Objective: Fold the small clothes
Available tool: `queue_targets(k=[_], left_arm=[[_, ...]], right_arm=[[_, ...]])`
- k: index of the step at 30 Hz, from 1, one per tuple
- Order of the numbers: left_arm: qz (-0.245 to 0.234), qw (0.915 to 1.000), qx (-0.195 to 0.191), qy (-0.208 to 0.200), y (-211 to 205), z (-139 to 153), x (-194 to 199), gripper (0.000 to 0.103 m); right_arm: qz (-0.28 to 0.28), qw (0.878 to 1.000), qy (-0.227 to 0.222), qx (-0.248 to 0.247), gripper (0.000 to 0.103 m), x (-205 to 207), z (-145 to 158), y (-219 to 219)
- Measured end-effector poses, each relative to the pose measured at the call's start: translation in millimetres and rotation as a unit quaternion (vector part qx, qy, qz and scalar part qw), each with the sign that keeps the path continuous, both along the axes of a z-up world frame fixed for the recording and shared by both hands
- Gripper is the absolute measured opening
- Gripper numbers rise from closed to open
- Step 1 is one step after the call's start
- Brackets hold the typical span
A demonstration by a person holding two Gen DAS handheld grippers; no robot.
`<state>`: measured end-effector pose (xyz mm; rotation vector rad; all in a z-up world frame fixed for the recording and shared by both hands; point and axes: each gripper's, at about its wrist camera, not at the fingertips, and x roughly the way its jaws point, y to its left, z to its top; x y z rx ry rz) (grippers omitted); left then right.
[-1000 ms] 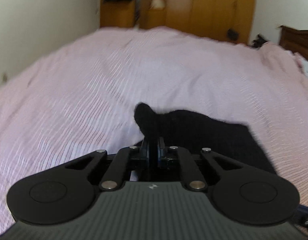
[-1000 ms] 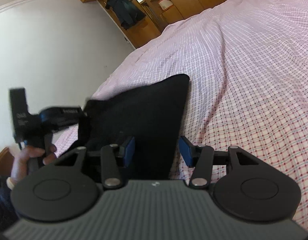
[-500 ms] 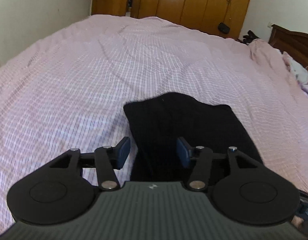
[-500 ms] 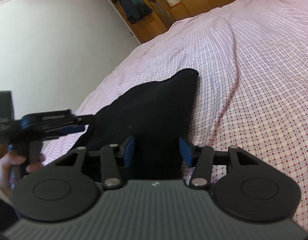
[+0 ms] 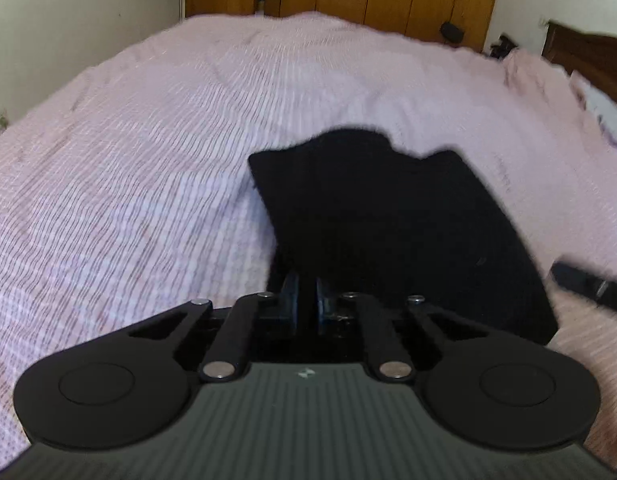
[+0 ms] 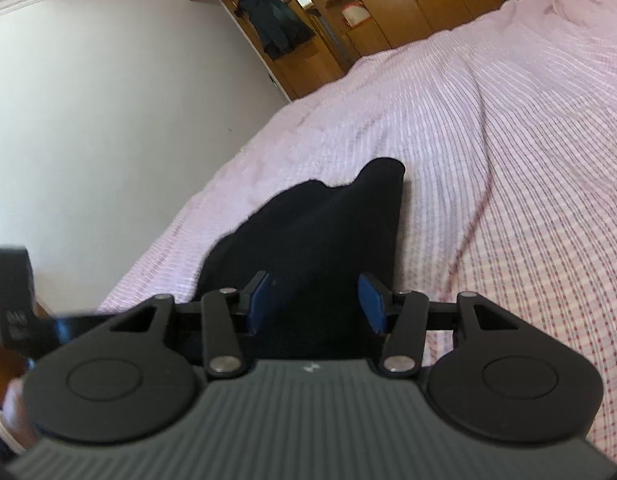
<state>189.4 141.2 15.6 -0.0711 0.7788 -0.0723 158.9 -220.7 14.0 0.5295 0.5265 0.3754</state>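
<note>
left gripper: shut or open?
Shut: the left gripper has its pads together, pinching the near edge of the black cloth.

My right gripper (image 6: 315, 303): black links, silver screws, blue pads, ribbed grey body w/ small white logo.

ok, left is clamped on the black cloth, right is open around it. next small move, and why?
Probably close the right gripper on the black garment. Its blue pads stand apart with cloth between them but not pinched, while the left gripper is shut on the near edge. With both edges held, the cloth could be lifted and folded on the pink bedspread.
</note>
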Motion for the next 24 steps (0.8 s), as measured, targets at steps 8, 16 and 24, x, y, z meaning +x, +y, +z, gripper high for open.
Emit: queue_targets(k=[8, 16, 24], left_arm=[[0.037, 0.9984, -0.015, 0.040, 22.3, -20.1, 0.8, 0.008], [0.026, 0.9992, -0.022, 0.020, 20.7, 11.1, -10.8, 0.030], [0.066, 0.9960, -0.060, -0.002, 22.9, 36.9, -16.3, 0.083]], right_arm=[[0.025, 0.995, 0.037, -0.086, 0.052, 9.6, -28.5, 30.8], [0.019, 0.999, 0.027, -0.020, 0.075, 10.1, -13.2, 0.2], [0.004, 0.999, 0.046, -0.007, 0.080, 30.0, -15.7, -13.5]])
